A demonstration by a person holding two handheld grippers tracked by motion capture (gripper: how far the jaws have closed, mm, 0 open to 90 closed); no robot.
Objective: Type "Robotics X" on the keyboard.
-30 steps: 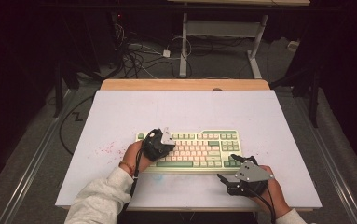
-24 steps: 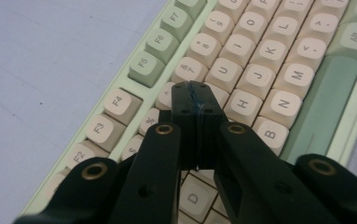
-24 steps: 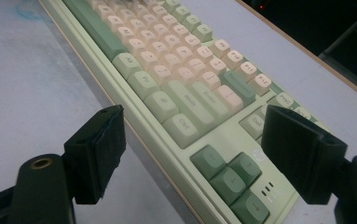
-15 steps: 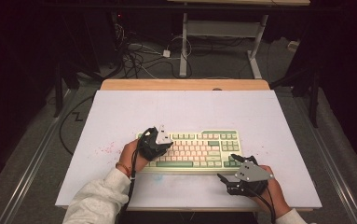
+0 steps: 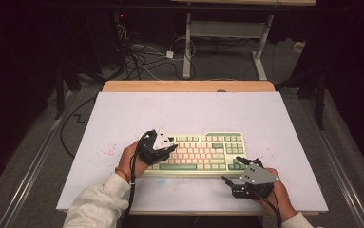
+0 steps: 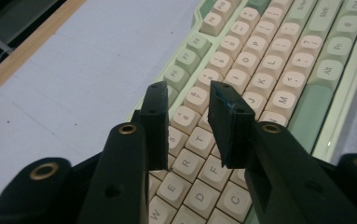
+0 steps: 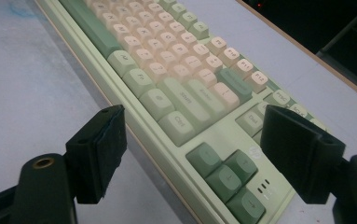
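Note:
A pale green keyboard [image 5: 203, 152] with cream and green keys lies on the white mat [image 5: 194, 114]. My left gripper [image 5: 171, 148] hovers over the keyboard's left end. In the left gripper view its jaws [image 6: 188, 88] hang just above the letter keys [image 6: 269, 60]. They have just been opening: a narrow gap, nothing between them. My right gripper [image 5: 232, 170] rests at the keyboard's front right corner. In the right gripper view it [image 7: 195, 114] stands wide open astride the corner with the arrow keys [image 7: 223, 177], the pads clear of the case.
The mat covers a wooden table whose bare far edge [image 5: 189, 86] shows. Cables [image 5: 141, 57] and a metal desk frame [image 5: 227, 33] lie on the dark floor beyond. Faint pink specks [image 5: 108, 152] mark the mat left of the keyboard.
The left hand has shifted very slightly over the keyboard's left end. The right hand and the keyboard have not moved.

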